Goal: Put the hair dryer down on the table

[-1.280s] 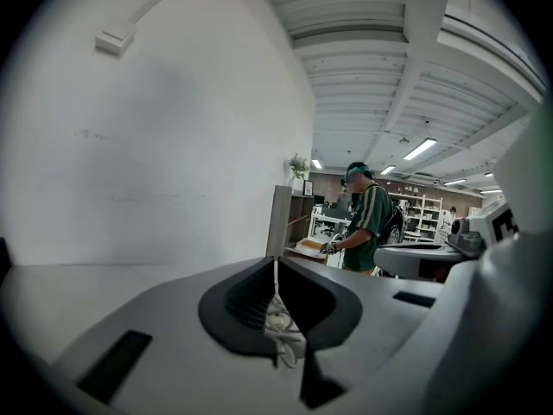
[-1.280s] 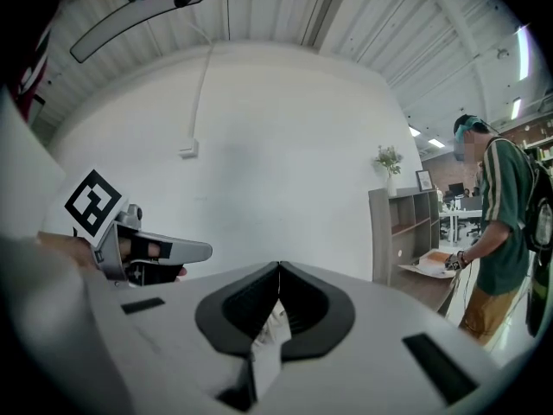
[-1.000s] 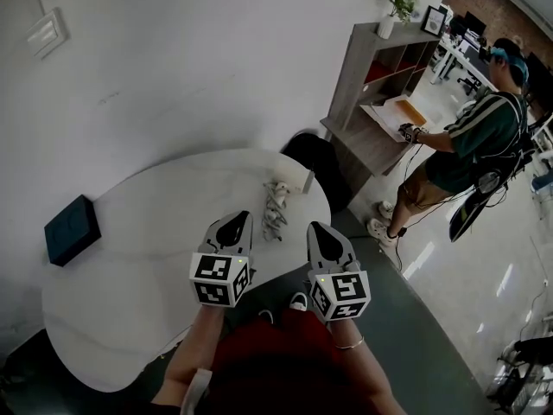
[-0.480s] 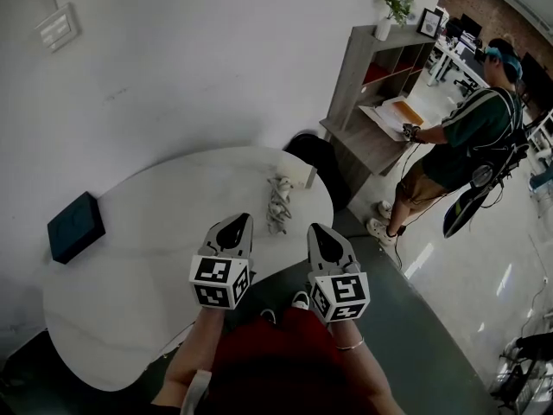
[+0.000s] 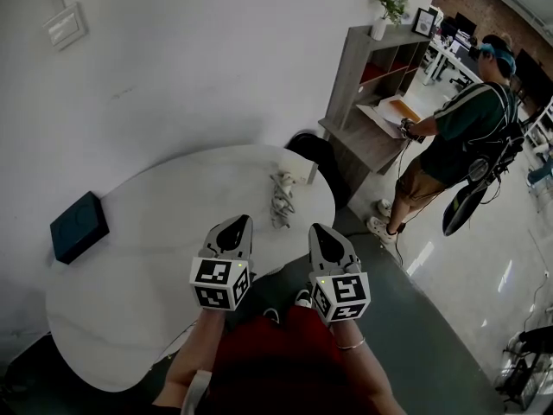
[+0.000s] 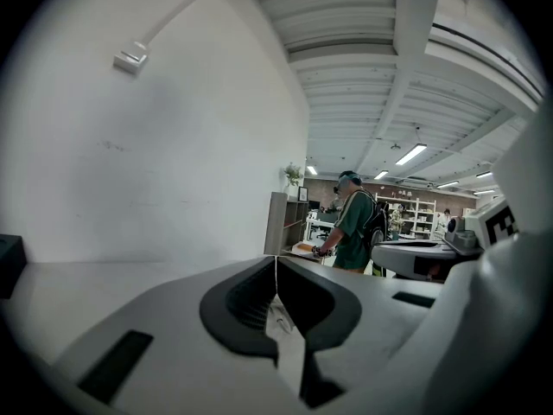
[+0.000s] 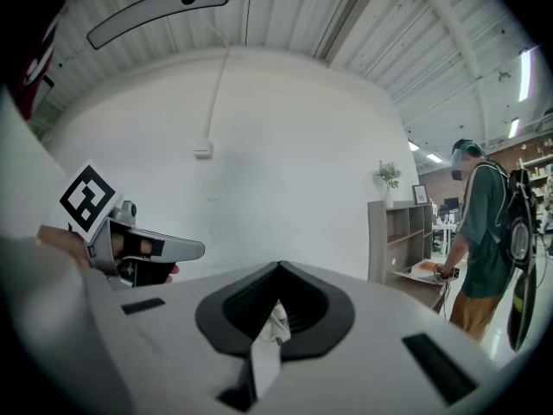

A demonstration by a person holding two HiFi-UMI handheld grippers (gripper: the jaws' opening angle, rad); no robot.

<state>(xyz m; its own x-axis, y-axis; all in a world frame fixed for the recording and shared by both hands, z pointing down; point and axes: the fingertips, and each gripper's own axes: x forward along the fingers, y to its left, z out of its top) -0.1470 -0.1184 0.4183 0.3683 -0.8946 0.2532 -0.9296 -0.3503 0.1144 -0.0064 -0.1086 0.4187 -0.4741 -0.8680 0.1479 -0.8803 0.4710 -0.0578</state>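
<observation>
1. Two hand-held grippers hover side by side over the near edge of the round white table (image 5: 155,284), both pointing away from the person who holds them.
2. The left gripper (image 5: 235,220) is clenched: in the left gripper view its jaws (image 6: 276,258) meet at the tips, and nothing is pinched between them.
3. The right gripper (image 5: 319,227) is likewise clenched and empty; the right gripper view shows its jaws (image 7: 278,264) pressed together.
4. The hair dryer (image 5: 281,199), pale with a loose cord bunched against it, lies on the table towards the far right edge. It is beyond both grippers and apart from them, roughly in line with the gap between the two.
5. A black box (image 5: 79,226) sits on the far left part of the table, well apart from the hair dryer.
6. Off to the far right, past the table, a person (image 5: 458,137) in a dark green top stands at a grey shelf unit (image 5: 363,76). A small plant (image 5: 386,5) stands on top of it.
</observation>
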